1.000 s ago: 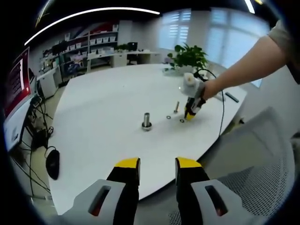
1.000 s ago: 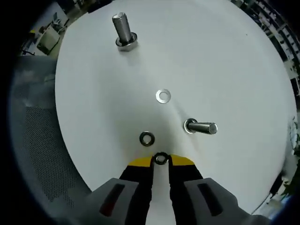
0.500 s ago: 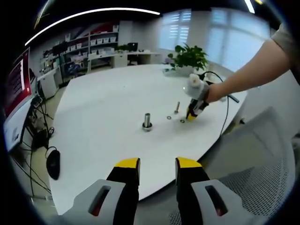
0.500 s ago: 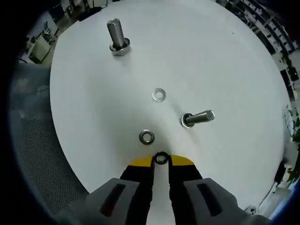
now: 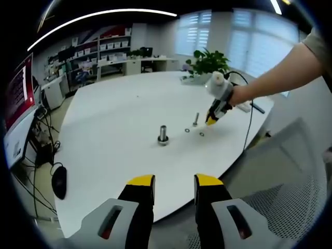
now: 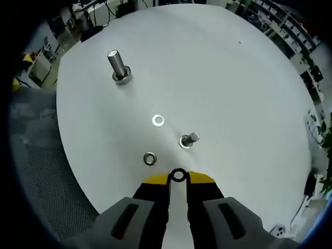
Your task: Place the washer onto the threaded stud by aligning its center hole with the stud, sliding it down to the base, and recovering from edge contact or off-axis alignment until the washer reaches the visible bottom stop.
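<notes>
counter point(image 6: 249, 78): a white round-edged top; it carries two studs and two loose washers in the right gripper view.
left gripper point(image 5: 174, 182): rises at the lower middle of the left gripper view, jaws apart with nothing between them, well back from the work at the counter's near edge.
right gripper point(image 6: 178, 179): its yellow-tipped jaws are clamped on the washer point(image 6: 178, 175) at the lower middle of the right gripper view; in the left gripper view it hangs above the counter at upper right of centre, held by a person's hand.
large stud point(image 6: 117, 66): stands at the upper left of the right gripper view, well apart from the jaws.
small stud point(image 6: 190, 139): stands on its base just above and slightly right of the jaw tips in the frame; its top end faces the camera, so its long axis runs nearly along the line of sight. It is the nearer stud and the likely target, though I cannot be sure.
key relation: the held washer sits edge-on between the tips, just below the small stud in the frame and apart from it; the right gripper is far nearer than the left.
flat washer point(image 6: 158, 121): lies on the counter, left of the small stud.
dark washer point(image 6: 150, 158): lies just left of the jaw tips, beside the path rather than across it.
</notes>
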The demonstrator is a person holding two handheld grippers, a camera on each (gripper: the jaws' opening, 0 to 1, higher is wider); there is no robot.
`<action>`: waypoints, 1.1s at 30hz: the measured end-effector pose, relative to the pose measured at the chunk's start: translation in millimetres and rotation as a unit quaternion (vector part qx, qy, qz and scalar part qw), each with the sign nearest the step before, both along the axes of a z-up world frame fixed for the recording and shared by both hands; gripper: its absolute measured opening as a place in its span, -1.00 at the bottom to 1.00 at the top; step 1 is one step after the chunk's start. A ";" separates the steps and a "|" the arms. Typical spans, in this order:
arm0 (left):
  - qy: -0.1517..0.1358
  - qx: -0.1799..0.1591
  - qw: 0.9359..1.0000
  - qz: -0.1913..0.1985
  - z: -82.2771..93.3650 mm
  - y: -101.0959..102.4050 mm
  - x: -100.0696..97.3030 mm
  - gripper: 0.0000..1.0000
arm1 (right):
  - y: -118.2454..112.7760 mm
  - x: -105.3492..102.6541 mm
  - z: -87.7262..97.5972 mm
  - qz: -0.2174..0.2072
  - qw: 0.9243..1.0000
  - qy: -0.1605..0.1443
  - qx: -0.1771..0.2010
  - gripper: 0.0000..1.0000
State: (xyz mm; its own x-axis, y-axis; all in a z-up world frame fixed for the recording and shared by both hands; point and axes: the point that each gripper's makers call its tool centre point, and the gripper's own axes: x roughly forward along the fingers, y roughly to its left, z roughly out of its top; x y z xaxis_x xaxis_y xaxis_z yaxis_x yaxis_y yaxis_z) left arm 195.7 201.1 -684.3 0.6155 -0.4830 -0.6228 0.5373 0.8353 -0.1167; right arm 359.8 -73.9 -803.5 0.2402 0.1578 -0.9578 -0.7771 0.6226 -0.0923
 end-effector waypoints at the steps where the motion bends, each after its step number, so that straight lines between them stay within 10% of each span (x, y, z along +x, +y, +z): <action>1: 0.000 0.000 1.000 0.000 0.0 0.0 0.0 -0.44 | 0.1 2.1 2.1 0.000 1.000 -0.003 0.002 -0.73; 17: 0.001 0.003 1.000 -0.001 -0.7 0.2 -0.2 -0.44 | 15.8 29.2 35.2 0.039 0.998 -0.047 0.019 -0.73; 33: 0.002 0.004 1.000 0.006 -1.3 2.5 0.5 -0.44 | 27.4 30.0 25.9 0.074 0.997 -0.031 0.009 -0.73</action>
